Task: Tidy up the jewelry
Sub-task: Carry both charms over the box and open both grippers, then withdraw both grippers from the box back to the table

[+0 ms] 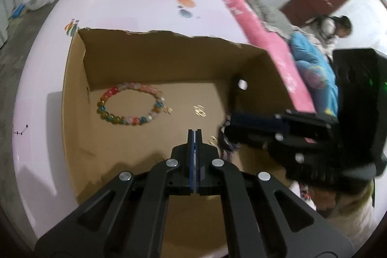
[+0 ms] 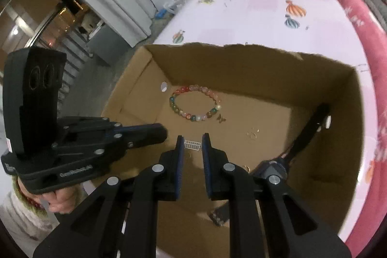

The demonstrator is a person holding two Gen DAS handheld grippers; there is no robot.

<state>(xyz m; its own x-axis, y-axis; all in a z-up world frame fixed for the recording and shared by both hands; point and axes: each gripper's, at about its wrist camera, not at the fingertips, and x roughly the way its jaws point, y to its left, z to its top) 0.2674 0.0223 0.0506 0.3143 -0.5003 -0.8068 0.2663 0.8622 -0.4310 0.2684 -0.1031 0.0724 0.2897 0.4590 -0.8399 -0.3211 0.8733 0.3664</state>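
1. Open brown cardboard box [image 2: 266,69] sits on a pale pink sheet printed with small pumpkins [image 2: 254,13]; whether a bed or a counter lies beneath, cannot tell.
2. Multicoloured beaded bracelet [image 2: 195,103] lies flat on the box floor, toward 11 o'clock from box centre; a small gold butterfly charm [image 2: 220,118] sits at its 4 o'clock edge.
3. Small gold rings [image 1: 199,111] lie loose on the floor, at 3 o'clock of the bracelet, apart from it.
4. Left hand-held gripper [image 1: 195,134]: jaws fully together, nothing between them, above the box floor.
5. Right hand-held gripper [image 2: 192,140]: jaws narrowly apart, clamped on a small white grid-like piece [image 2: 192,145].
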